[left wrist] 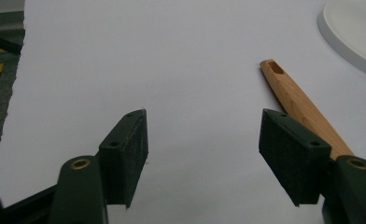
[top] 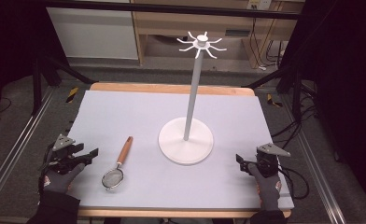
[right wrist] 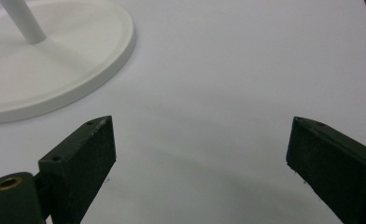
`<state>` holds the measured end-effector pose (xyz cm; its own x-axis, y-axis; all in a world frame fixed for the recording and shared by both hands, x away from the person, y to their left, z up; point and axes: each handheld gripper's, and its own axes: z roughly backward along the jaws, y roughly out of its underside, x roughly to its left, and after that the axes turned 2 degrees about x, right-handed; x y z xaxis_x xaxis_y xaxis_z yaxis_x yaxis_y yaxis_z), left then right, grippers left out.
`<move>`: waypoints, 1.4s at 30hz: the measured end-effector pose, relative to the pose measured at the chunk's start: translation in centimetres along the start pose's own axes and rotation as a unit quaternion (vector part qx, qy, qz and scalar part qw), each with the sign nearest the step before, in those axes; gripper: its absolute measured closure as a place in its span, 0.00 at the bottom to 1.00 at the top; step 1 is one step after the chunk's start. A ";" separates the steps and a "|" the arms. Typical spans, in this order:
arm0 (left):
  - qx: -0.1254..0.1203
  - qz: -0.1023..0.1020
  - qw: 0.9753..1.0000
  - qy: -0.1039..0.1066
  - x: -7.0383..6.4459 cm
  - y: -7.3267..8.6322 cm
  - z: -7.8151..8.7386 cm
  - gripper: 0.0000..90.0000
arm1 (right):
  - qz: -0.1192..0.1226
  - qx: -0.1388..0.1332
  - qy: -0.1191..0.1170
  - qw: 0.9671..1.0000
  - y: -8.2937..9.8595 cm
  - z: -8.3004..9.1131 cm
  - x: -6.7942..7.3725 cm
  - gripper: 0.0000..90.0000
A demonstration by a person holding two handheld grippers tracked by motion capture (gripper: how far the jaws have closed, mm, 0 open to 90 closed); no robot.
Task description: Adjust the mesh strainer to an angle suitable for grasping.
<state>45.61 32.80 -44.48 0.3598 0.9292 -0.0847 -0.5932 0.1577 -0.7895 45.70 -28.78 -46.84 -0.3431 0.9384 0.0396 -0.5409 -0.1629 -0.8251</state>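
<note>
Left gripper (top: 88, 154) sits low at the near left of the grey mat (top: 125, 112), gloved hand (top: 59, 176) behind it; jaws spread wide apart, nothing between them; in the left gripper view bare mat shows in the gap.

Strainer (top: 117, 164) lies flat on the mat just to the right of the left gripper, not touching it; wooden handle (top: 125, 149) points away from the person, round mesh bowl (top: 112, 178) at the near end; in the left gripper view the handle (left wrist: 295, 100) runs up from behind the right-hand jaw, its slotted tip ahead of and beyond the jaw; contact with that jaw cannot be told.

Right gripper (top: 241, 163) at the near right of the mat, held by the other gloved hand (top: 266, 184); jaws likewise wide open and empty.

White hook stand (top: 191, 98) upright between the two grippers and farther from the person; its round base (right wrist: 55, 60) lies ahead and to the left of the right gripper, well apart from the jaws; base rim (left wrist: 354, 37) also ahead-right of the left gripper.
</note>
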 end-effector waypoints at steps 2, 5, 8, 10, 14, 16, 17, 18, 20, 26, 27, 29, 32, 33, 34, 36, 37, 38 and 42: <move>0.001 0.000 1.000 0.001 -0.1 -0.1 0.1 0.37 | -0.004 -0.001 -0.006 1.000 0.0 0.0 0.1 0.10; 0.005 0.002 1.000 0.009 -0.6 -0.3 0.3 0.40 | -0.010 -0.005 -0.008 1.000 -0.1 0.2 0.2 0.11; 0.000 -0.001 1.000 0.014 -1.1 -0.7 0.7 0.45 | -0.018 -0.003 0.002 1.000 -0.2 0.4 0.0 0.12; -0.003 -0.002 1.000 0.020 -1.4 -1.0 1.0 0.46 | -0.019 0.000 -0.001 1.000 -0.3 0.4 0.0 0.13; -0.004 -0.007 1.000 0.023 -2.2 -1.5 1.3 0.48 | -0.008 0.009 -0.008 1.000 -0.2 0.5 0.5 0.15; -0.004 -0.011 1.000 0.026 -2.8 -1.7 1.4 0.48 | 0.001 0.012 -0.017 1.000 -0.1 0.7 0.8 0.15; -0.004 -0.011 1.000 0.026 -2.8 -1.7 1.4 0.48 | 0.001 0.012 -0.017 1.000 -0.1 0.7 0.8 0.15; -0.001 -0.014 1.000 0.027 -2.9 -1.9 1.4 0.48 | 0.007 0.008 -0.020 1.000 0.0 0.9 0.9 0.15; -0.003 -0.012 1.000 0.029 -3.2 -2.1 1.4 0.48 | 0.013 0.009 -0.020 1.000 0.0 1.1 1.1 0.15; 0.005 -0.024 0.999 0.032 -4.1 -2.7 1.4 0.49 | 0.027 0.022 -0.016 0.999 0.5 1.2 1.8 0.15; 0.006 -0.025 0.999 0.033 -4.2 -2.8 1.4 0.49 | 0.028 0.023 -0.019 0.999 0.6 1.2 1.9 0.16; 0.007 -0.025 0.999 0.035 -4.4 -2.9 1.4 0.49 | 0.025 0.024 -0.021 0.999 0.6 1.2 1.9 0.16; 0.014 -0.027 0.999 0.037 -4.9 -2.9 1.0 0.49 | 0.024 0.019 -0.015 0.999 0.6 1.2 1.9 0.16; 0.017 -0.026 0.999 0.038 -5.0 -2.9 0.9 0.49 | 0.024 0.018 -0.013 0.999 0.5 1.2 1.9 0.16; 0.018 -0.026 0.999 0.040 -5.1 -3.0 0.7 0.49 | 0.022 0.019 -0.014 0.999 0.5 1.2 1.9 0.16; 0.024 -0.027 0.998 0.042 -5.4 -3.3 0.4 0.49 | 0.022 0.016 -0.017 1.000 0.5 1.2 1.9 0.16; 0.024 -0.027 0.998 0.044 -5.6 -3.4 0.3 0.49 | 0.021 0.014 -0.017 1.000 0.5 1.2 1.9 0.16; 0.024 -0.027 0.998 0.044 -5.6 -3.4 0.3 0.50 | 0.021 0.014 -0.018 1.000 0.5 1.2 1.9 0.16; 0.032 -0.033 0.998 0.046 -6.2 -4.0 -0.2 0.50 | 0.019 0.020 -0.022 0.999 0.6 1.2 2.0 0.16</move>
<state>45.89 26.38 -40.89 0.4617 0.8822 -0.0921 -0.6099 0.2404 -0.7552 43.83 -27.36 -46.57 -0.3977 0.9169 0.0345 -0.5564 -0.2111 -0.8037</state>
